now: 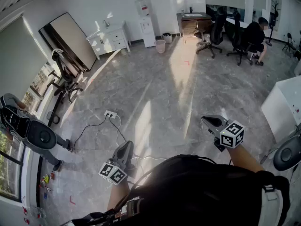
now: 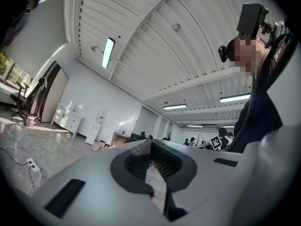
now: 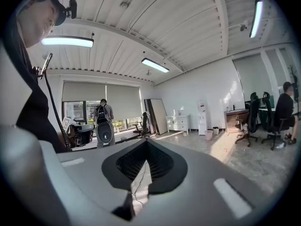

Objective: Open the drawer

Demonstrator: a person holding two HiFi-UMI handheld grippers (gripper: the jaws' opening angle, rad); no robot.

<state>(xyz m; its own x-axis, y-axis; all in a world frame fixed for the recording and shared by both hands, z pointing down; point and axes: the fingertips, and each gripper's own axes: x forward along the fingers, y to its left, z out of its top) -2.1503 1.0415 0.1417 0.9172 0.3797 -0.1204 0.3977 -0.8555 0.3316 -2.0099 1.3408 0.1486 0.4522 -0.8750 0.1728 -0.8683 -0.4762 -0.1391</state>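
The task looks unstarted; no drawer is open as far as the pictures show, and none is within reach. The only drawers that can be made out are in the white cabinet (image 1: 110, 38) against the far wall, left of the water dispenser (image 1: 146, 26); its fronts look closed, though it is too small to be sure; it stands well apart from both tongs, across a wide stretch of floor (image 1: 160, 93). By this reading everything is left to do: walk over, take a handle, pull.

The left tongs (image 1: 127, 146) are held low before the person's chest, pointing forward into the room, roughly level and a little up; in the left gripper view the jaws stand together with nothing between them, the cabinet (image 2: 70, 122) far off at that view's left. A power strip (image 1: 110, 113) lies on the floor ahead. The right tongs (image 1: 209, 121) sit farther out on a bare forearm (image 1: 244, 158), angled a little leftward and slightly down; their jaws are closed on nothing. A white unit (image 1: 282, 105) stands at the far right; whether it has a drawer cannot be told.
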